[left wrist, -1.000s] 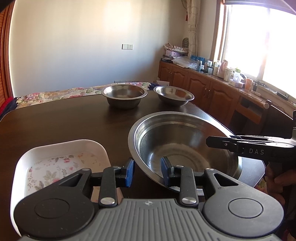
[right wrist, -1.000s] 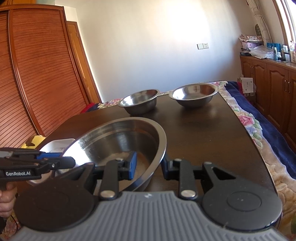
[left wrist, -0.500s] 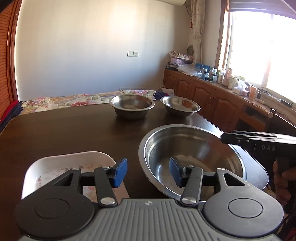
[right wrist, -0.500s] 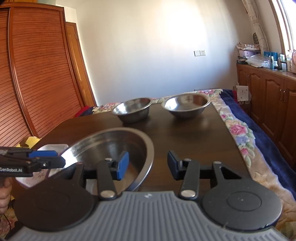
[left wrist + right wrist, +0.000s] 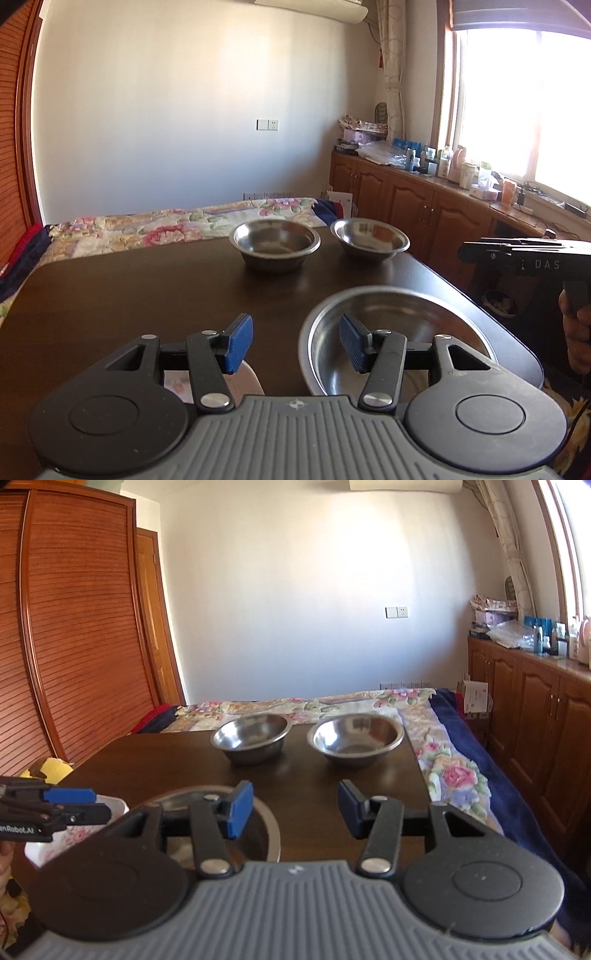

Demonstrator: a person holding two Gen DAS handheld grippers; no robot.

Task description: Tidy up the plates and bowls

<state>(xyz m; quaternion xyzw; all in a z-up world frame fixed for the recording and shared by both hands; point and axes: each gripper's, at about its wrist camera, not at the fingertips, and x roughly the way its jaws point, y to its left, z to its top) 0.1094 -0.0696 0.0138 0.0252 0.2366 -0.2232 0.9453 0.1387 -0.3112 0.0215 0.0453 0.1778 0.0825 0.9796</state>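
Both claws stand part open and grip nothing, their jaws having just been opening. Left gripper point(image 5: 295, 341) hangs above the near edge of a dark wooden table point(image 5: 147, 288), its blue pads point(image 5: 240, 343) apart over bare wood and the rim of a large steel basin point(image 5: 406, 317). From the left of its view: a white floral-print plate point(image 5: 247, 380) peeks out beneath the left finger, just beside the basin, which sits at the near right of the table. Farther back, two small steel bowls stand side by side, apart from each other: the left bowl point(image 5: 275, 243) and the right bowl point(image 5: 369, 238) near the far right corner. At the right edge, the right gripper's black body shows, held in a person's hand point(image 5: 576, 332).

Right gripper point(image 5: 295, 808) hovers with its left pad over the basin point(image 5: 266, 823) and its right pad over bare table point(image 5: 314, 775). At far left in its view, the left gripper's blue-tipped fingers point(image 5: 66, 795) reach above the plate point(image 5: 74, 834). Beyond, the two bowls point(image 5: 251, 738) point(image 5: 354, 738) sit at the table's far end, a flowered bedspread point(image 5: 454, 775) behind.
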